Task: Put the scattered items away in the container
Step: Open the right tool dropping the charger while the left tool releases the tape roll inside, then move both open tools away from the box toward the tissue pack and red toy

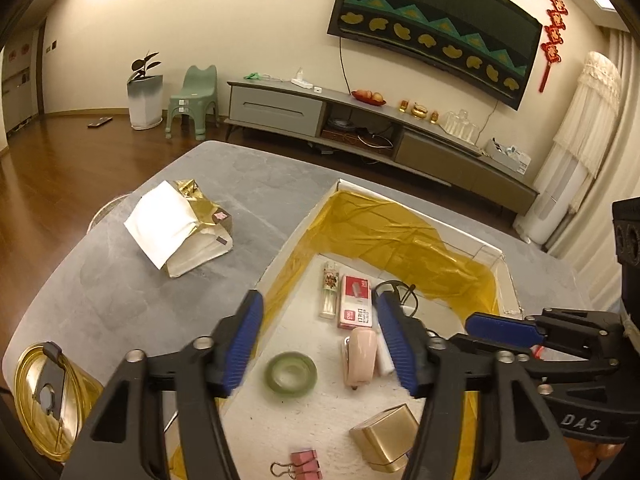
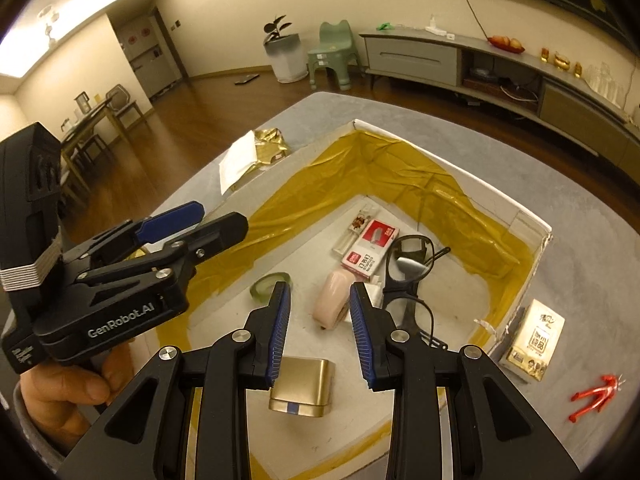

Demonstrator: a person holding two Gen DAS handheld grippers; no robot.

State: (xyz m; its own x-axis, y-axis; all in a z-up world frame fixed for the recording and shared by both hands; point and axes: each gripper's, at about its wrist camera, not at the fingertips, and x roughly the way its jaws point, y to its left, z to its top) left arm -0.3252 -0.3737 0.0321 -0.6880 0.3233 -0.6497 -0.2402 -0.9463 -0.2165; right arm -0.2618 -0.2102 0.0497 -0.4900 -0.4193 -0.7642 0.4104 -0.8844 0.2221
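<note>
Jaws of both the left gripper (image 1: 320,334) and right gripper (image 2: 318,334) hang spread and empty above the box (image 2: 472,178), where stapler (image 2: 334,300), glasses (image 2: 410,264) and gold tin (image 2: 302,386) lie; a juice carton (image 2: 534,340) and red figure (image 2: 596,396) lie outside on the worktop (image 1: 120,296).

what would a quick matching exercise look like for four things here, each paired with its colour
Things:
1. stapler
2. tape roll
3. staple box
4. tin

Colours:
a. gold
b. red and white
c. pale pink
d. translucent green

Pairs: 1-c, 2-d, 3-b, 4-a
</note>
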